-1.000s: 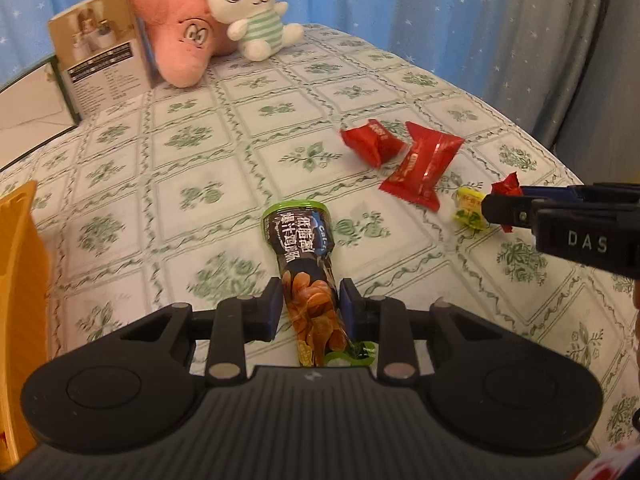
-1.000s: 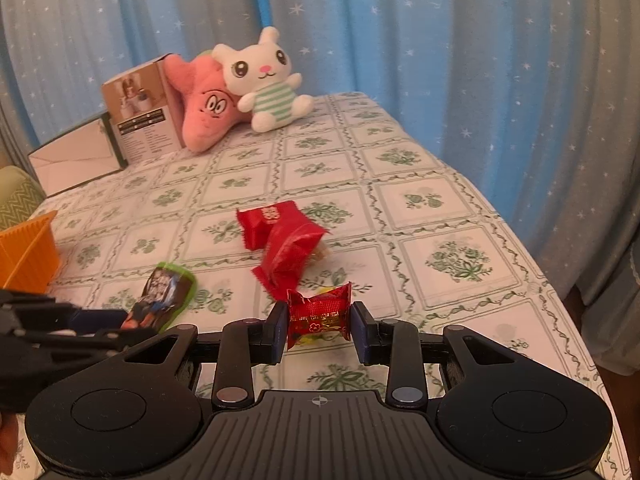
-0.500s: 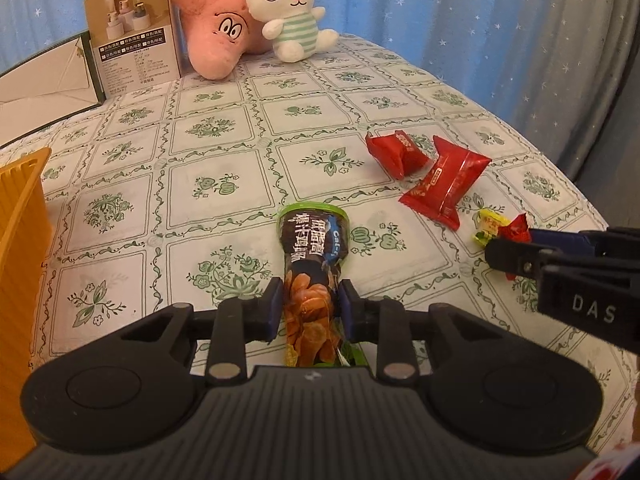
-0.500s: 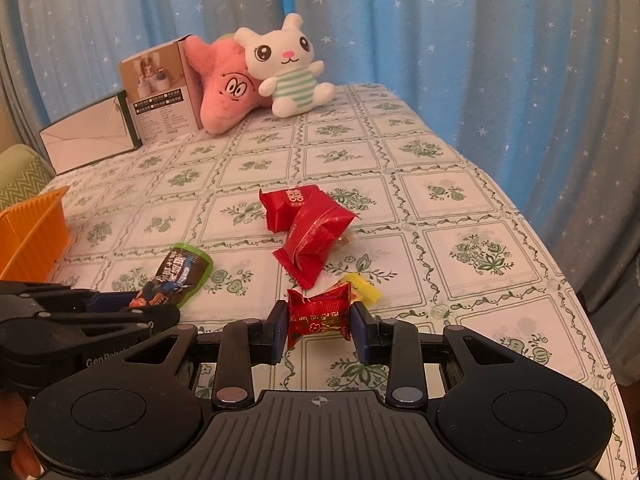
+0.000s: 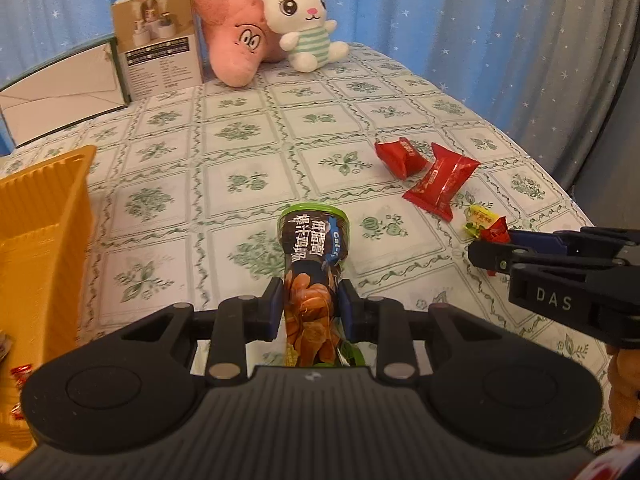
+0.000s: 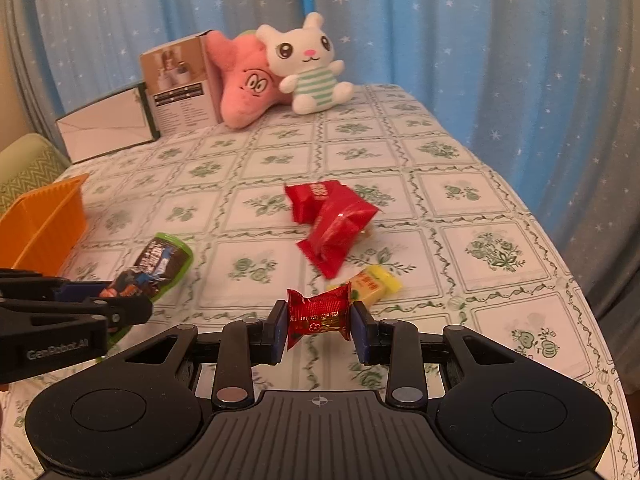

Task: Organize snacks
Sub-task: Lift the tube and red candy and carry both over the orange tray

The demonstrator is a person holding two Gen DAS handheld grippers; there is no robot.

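My left gripper [image 5: 310, 308] is shut on a dark crisp packet with a green rim [image 5: 314, 248], gripped near its lower end. The packet's far end points away over the tablecloth. In the right wrist view the same gripper [image 6: 128, 298] and packet [image 6: 160, 258] sit at the left. My right gripper [image 6: 319, 332] is shut on a small red wrapped candy [image 6: 319, 314], held just above the cloth. It enters the left wrist view from the right [image 5: 490, 244]. An orange basket [image 5: 40, 208] stands at the left.
Two red snack packets [image 6: 316, 200] [image 6: 336, 232] and a yellow candy [image 6: 372, 284] lie mid-table. A pink plush [image 5: 236, 52], a white rabbit plush [image 5: 304, 28], a printed box [image 5: 160, 44] and a white card [image 5: 64, 88] stand at the back. The table edge curves at the right before blue curtains.
My left gripper has risen and tipped back with the crisp packet, so more of the far table and basket shows. The right gripper and its red candy have hardly moved.
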